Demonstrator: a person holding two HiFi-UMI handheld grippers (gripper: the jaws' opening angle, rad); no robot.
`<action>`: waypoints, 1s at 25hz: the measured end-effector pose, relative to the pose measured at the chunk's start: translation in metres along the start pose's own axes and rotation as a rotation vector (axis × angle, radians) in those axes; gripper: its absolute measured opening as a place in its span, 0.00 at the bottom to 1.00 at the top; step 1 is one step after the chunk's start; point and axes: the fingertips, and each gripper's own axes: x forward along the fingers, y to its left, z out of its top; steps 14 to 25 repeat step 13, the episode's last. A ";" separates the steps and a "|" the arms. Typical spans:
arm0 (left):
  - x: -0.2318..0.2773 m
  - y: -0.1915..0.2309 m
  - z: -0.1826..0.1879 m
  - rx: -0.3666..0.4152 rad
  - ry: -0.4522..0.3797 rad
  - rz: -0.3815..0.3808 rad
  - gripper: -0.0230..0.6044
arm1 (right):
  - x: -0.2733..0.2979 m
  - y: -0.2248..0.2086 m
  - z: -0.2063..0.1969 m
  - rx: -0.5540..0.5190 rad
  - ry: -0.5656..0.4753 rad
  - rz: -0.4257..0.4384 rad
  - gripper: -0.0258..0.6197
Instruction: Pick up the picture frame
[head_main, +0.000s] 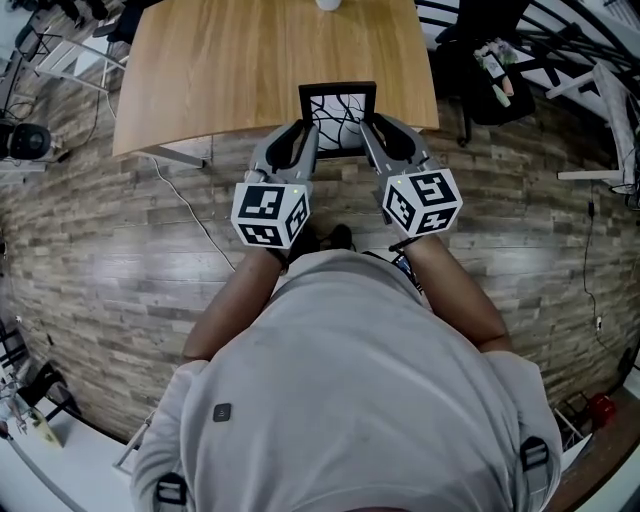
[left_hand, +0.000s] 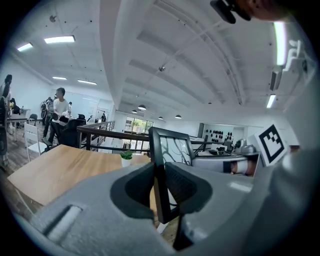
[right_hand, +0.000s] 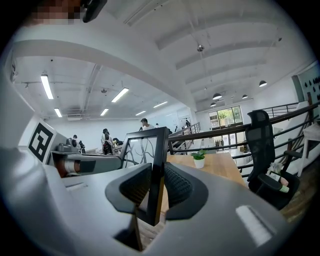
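Observation:
A black picture frame (head_main: 338, 118) with a white print of dark branches hangs upright over the near edge of the wooden table (head_main: 220, 70). My left gripper (head_main: 308, 138) is shut on its left side rail, my right gripper (head_main: 370, 135) on its right side rail. In the left gripper view the frame (left_hand: 167, 160) stands edge-on between the ribbed pads (left_hand: 180, 185). The right gripper view shows the frame (right_hand: 150, 155) clamped the same way, with the other gripper behind it at left.
A small potted plant (left_hand: 127, 158) stands far back on the table, also seen as the plant (right_hand: 199, 158) in the right gripper view. A black office chair (head_main: 490, 70) sits right of the table. A cable (head_main: 185, 210) trails over the wood-plank floor. People stand in the distance.

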 end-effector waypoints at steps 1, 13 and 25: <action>-0.001 -0.002 -0.001 -0.004 0.000 -0.001 0.15 | -0.003 0.000 -0.001 0.001 0.000 0.000 0.18; -0.005 -0.008 0.006 -0.004 -0.010 0.000 0.15 | -0.009 0.001 0.006 0.005 -0.015 -0.001 0.18; -0.005 -0.008 0.006 -0.004 -0.010 0.000 0.15 | -0.009 0.001 0.006 0.005 -0.015 -0.001 0.18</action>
